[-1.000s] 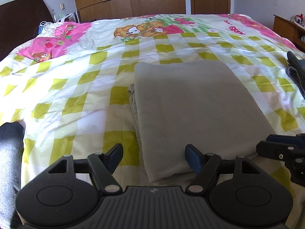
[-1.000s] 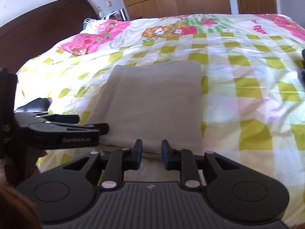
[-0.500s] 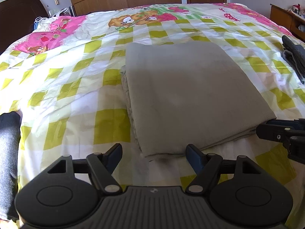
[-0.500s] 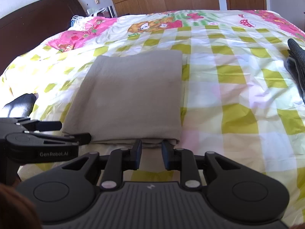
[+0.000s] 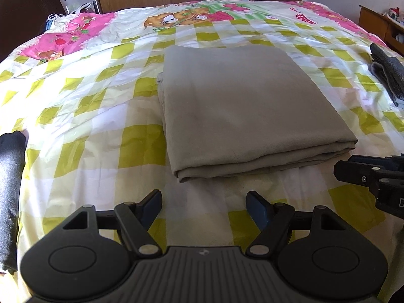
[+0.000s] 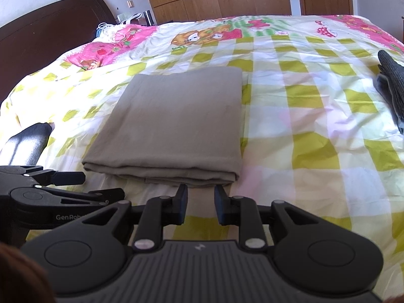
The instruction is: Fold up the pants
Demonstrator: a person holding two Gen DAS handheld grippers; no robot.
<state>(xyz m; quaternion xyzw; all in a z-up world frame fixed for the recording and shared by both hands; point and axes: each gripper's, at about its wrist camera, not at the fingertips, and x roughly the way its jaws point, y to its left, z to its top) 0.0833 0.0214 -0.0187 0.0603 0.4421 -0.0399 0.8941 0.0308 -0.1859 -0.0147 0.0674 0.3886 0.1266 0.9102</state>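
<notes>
The pants [image 5: 242, 106] lie on the bed [image 5: 83, 101] as a neat, flat, taupe rectangle, layered edges stacked toward the near side, so the folding looks essentially done; little seems left beyond perhaps squaring the edges. The left gripper [image 5: 204, 208] hangs spread wide and empty just short of the near edge. The right gripper [image 6: 200, 203] is narrowed but grasps nothing, right beside that edge.

bare bedspread [image 5: 83, 116] flanks the folded pants [image 5: 242, 106]; dark garment [image 6: 392, 85] far right.
</notes>
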